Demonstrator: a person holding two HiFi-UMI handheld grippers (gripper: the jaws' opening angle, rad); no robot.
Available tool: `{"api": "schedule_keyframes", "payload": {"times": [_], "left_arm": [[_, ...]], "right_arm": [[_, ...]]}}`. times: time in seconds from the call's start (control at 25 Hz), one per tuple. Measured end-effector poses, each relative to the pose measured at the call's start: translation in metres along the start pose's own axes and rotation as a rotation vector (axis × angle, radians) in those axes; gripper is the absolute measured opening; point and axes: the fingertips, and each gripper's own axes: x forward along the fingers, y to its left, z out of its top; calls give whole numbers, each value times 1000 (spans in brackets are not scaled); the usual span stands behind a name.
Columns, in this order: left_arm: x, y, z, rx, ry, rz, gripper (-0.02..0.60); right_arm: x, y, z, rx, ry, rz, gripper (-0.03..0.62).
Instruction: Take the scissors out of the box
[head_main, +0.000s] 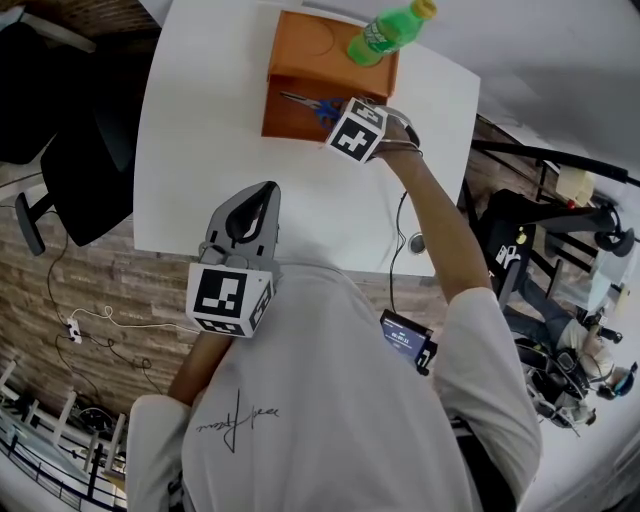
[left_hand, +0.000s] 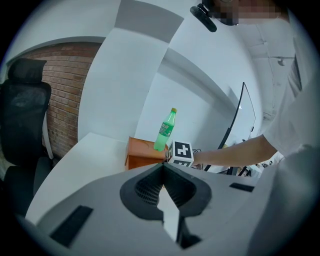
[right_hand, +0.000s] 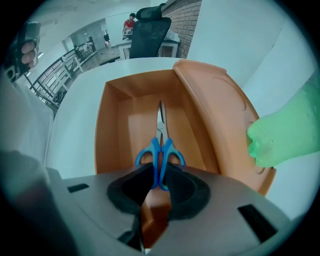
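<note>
An open orange box (head_main: 283, 122) stands at the far side of the white table (head_main: 200, 130). Scissors (right_hand: 160, 147) with blue handles lie inside it, blades pointing away from me. My right gripper (right_hand: 160, 174) points steeply down into the box (right_hand: 115, 132), shut on the blue handles. In the head view its marker cube covers most of the jaws (head_main: 336, 110), and only the scissors (head_main: 312, 104) stick out to the left. My left gripper (head_main: 266, 192) hovers over the near table edge, shut and holding nothing. In its own view the left gripper (left_hand: 162, 167) faces the box (left_hand: 140, 156) from a distance.
A green plastic bottle (head_main: 390, 30) stands on the box's orange lid (right_hand: 225, 115), right beside my right gripper. A black office chair (head_main: 60, 130) stands left of the table. Cables lie on the floor near the table's front edge.
</note>
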Motion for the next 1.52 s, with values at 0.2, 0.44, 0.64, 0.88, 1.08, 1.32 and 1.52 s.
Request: {"api": "schedule_keyframes", "payload": {"times": [0.2, 0.44, 0.64, 0.88, 1.08, 1.32, 1.52], "left_arm": [[-4, -1, 1, 6, -9, 5, 8], [-10, 0, 1, 6, -16, 15, 8], [-11, -3, 3, 11, -21, 6, 8], [-10, -10, 2, 20, -19, -12, 8], [-12, -16, 1, 29, -20, -20, 8], [-15, -21, 0, 25, -24, -32, 8], [-19, -26, -1, 36, -31, -34, 8]], "right_arm": [[-1, 0, -1, -6, -11, -15, 89], [-6, 7, 0, 14, -39, 2, 89], [-16, 10, 0, 26, -84, 9, 89], [-25, 10, -6, 42, -100, -3, 89], [-33, 11, -9, 55, -114, -14, 89], [-42, 12, -11, 68, -132, -34, 89], [-51, 13, -9, 86, -160, -48, 89]]}}
